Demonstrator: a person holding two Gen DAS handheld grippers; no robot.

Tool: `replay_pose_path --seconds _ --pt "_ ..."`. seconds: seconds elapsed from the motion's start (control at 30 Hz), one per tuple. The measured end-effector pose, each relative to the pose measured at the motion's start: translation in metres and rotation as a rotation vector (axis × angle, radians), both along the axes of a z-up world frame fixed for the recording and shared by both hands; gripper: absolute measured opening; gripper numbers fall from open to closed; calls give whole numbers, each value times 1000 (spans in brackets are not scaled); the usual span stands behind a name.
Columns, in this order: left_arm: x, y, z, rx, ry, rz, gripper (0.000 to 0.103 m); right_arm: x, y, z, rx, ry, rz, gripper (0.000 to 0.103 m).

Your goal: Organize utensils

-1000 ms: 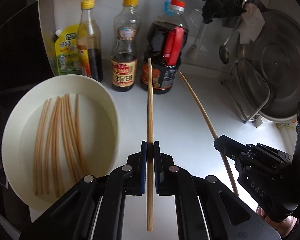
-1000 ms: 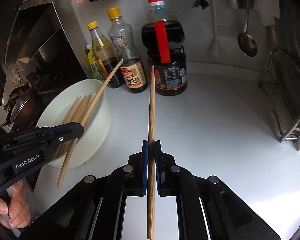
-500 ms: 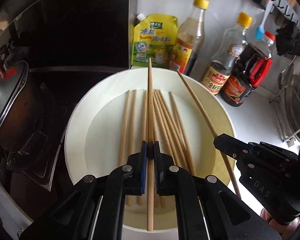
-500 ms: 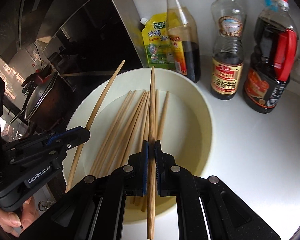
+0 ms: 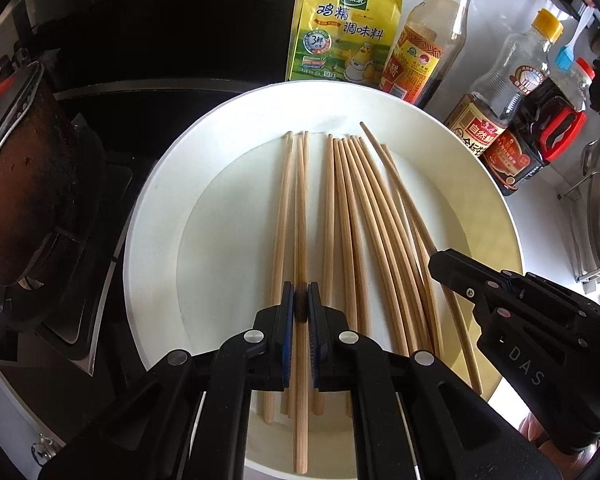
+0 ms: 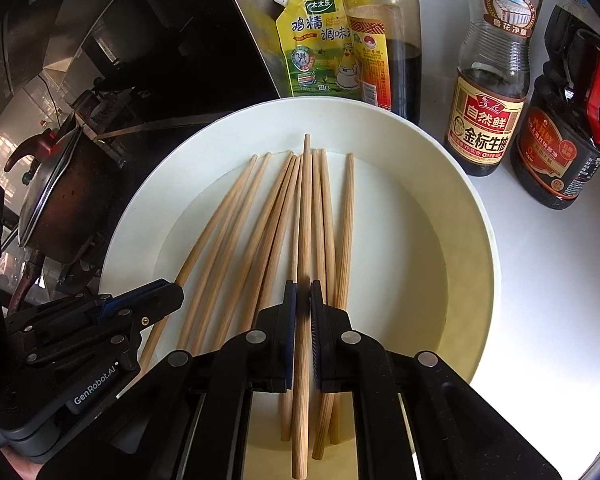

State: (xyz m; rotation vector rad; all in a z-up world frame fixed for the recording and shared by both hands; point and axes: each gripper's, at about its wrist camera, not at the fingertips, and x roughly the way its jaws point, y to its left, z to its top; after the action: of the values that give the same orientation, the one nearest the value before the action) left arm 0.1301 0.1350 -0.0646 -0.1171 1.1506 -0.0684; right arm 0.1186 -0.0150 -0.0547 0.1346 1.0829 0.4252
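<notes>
A white plate [image 5: 148, 208] [image 6: 472, 208] holds several wooden chopsticks [image 5: 356, 220] [image 6: 236, 240] lying side by side. My left gripper [image 5: 301, 304] hangs low over the plate's left half with one chopstick [image 5: 301, 200] running between its pads; the jaws are opening and still touch it. My right gripper [image 6: 303, 300] is over the plate's middle with another chopstick [image 6: 306, 208] between its pads, and its jaws are opening too. Each gripper also shows at the edge of the other's view, the right gripper [image 5: 436, 260] and the left gripper [image 6: 172, 294]. Both held chopsticks point along the pile.
Behind the plate stand a yellow seasoning pouch [image 5: 344, 36] and three sauce bottles [image 6: 488, 92]. A dark pot [image 5: 24, 184] sits on the black stove to the left. White counter [image 6: 548, 280] stretches to the right, with a metal rack [image 5: 596, 200] at its far side.
Both grippers have swung left from the counter to above the plate and sunk toward it. The two held chopsticks now lie in line with the pile.
</notes>
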Motion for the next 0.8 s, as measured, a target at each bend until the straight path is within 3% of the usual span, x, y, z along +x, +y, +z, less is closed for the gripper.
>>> replay_pose_path --seconds 0.03,0.07,0.1,0.17,0.23,0.3,0.37,0.8 --pt "-1 2 2 -4 0 10 16 -1 -2 2 8 -5 -3 22" --pt "-2 4 4 -5 -7 22 33 -4 -4 6 9 -20 -7 26" --pt "-4 7 7 -6 -22 34 55 -4 -6 9 4 -37 -10 26" --pt "-9 10 16 5 -57 63 76 -6 -10 15 -2 -57 -15 26" --pt "-13 11 22 21 -67 74 76 -10 -15 19 4 -64 -25 26" --pt "-15 11 26 41 -61 86 84 -14 -20 23 4 -64 -32 27" --pt "-21 11 31 53 -68 99 87 -18 -24 26 -2 -70 -37 34" --pt "-51 3 52 97 -109 135 91 -41 -34 49 -17 -124 -24 51"
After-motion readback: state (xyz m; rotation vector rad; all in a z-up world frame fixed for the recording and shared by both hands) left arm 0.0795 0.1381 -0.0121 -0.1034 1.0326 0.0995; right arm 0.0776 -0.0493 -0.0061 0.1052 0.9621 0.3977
